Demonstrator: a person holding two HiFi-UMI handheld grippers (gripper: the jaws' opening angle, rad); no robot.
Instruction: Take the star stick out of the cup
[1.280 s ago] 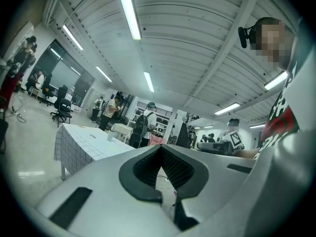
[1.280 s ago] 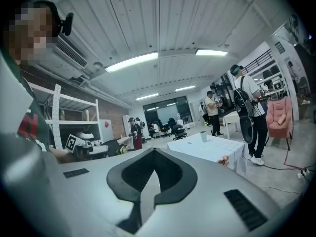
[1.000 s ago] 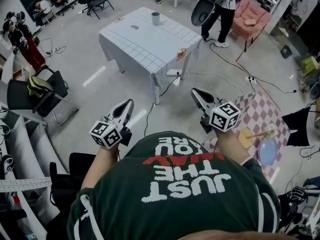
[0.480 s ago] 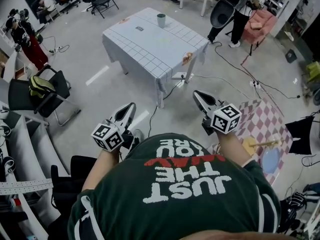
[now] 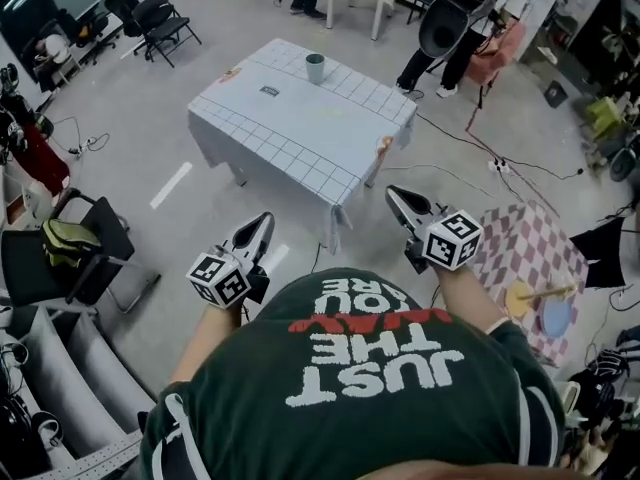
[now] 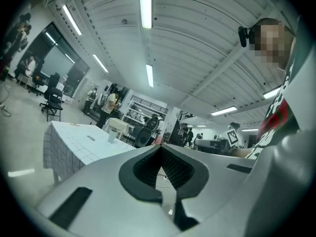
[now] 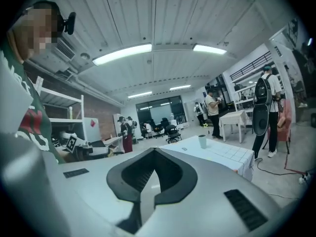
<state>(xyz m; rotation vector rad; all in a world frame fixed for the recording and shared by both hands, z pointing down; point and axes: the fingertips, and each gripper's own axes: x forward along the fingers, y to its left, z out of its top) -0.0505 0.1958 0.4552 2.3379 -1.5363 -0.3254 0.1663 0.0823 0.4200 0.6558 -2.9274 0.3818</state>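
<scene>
**A:** Where's the cup?

**B:** The cup (image 5: pixel 315 68) stands upright on the table (image 5: pixel 300 128), close to its far edge and well apart from both grippers. The right gripper view shows it too, small and far off over the jaws.

**A:** How does it look?

**B:** It's plain, grey-green and a little wider at the mouth. It sits on a white cloth ruled in a grey grid. It's too small here to tell whether a stick stands in it.

**A:** And the grippers?

**B:** The left gripper (image 5: pixel 265 218) has its jaws closed tip to tip with nothing between them. The right gripper (image 5: pixel 392 192) is closed the same way and also empty. Both are held out in front of the person's chest, above the floor on the near side of the table. Each carries a cube with black-and-white square markers.

**A:** Is there any writing?

**B:** The person's green shirt (image 5: pixel 360 388) reads "JUST THE WAY YOU", upside down from the head view, with "WAY" in red and the rest in white. A last word is partly folded away and only "RE" shows. A small dark card (image 5: pixel 270 91) lies on the table, but its print is too small to read.

**A:** Anything else nearby?

**B:** A pink-checked mat (image 5: pixel 520 238) lies on the floor at the right. A flat yellow shape (image 5: pixel 520 296) with a thin handle rests on it.
</scene>
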